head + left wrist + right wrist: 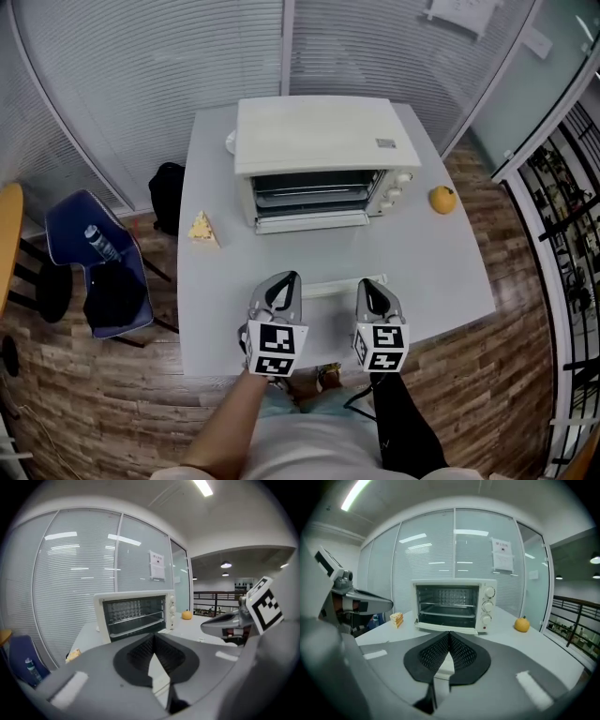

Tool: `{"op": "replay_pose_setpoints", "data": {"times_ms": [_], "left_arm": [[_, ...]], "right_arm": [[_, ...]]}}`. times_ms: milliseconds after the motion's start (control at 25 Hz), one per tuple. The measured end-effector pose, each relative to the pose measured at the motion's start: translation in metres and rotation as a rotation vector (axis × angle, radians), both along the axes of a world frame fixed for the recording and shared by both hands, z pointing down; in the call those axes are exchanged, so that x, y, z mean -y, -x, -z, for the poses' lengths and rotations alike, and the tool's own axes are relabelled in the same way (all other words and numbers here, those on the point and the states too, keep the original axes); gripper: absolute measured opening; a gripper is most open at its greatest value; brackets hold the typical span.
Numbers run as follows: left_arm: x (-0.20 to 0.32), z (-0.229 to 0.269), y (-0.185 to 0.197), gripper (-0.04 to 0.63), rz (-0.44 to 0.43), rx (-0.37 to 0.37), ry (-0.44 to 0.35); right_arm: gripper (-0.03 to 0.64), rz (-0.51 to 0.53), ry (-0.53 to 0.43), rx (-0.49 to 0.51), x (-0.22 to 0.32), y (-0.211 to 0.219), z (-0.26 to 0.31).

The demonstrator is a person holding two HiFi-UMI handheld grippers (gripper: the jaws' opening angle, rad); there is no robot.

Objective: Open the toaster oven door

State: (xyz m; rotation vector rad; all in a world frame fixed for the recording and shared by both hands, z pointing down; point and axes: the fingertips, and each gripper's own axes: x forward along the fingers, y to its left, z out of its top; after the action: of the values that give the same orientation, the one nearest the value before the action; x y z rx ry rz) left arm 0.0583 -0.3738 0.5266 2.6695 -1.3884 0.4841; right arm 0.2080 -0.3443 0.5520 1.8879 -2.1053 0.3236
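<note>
The white toaster oven [314,141] stands at the back of the pale table [431,272], with three knobs on its right side. Its dark front [447,604] shows the racks inside, and a white ledge [312,222] runs along the bottom. I cannot tell whether glass covers the front. My left gripper [286,279] and right gripper [367,284] hover side by side over the table's near edge, well short of the oven and pointing at it. Both are shut with nothing in them [153,637] [449,633].
A flat white strip [342,285] lies on the table between the two grippers. A wedge of cake [202,228] sits left of the oven and an orange [442,199] right of it. A blue chair [98,267] and a black bag [167,192] are at the left.
</note>
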Motion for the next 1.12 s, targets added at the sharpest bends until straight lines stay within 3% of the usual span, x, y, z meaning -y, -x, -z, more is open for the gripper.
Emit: {"op": "replay_pose_setpoints", "data": {"times_ms": [560, 800, 1120], "left_arm": [[-0.051, 0.139, 0.023, 0.057, 0.002, -0.015, -0.217], [-0.09, 0.168, 0.026, 0.057, 0.051, -0.023, -0.259], [-0.142, 0.181, 0.009, 0.057, 0.113, -0.021, -0.282]], "right_arm": [[0.002, 0.079, -0.321, -0.034, -0.056, 0.02, 0.181], [0.002, 0.155, -0.381, -0.01, -0.083, 0.026, 0.213], [0.002, 0.23, -0.392, -0.018, -0.127, 0.011, 0.218]]}}
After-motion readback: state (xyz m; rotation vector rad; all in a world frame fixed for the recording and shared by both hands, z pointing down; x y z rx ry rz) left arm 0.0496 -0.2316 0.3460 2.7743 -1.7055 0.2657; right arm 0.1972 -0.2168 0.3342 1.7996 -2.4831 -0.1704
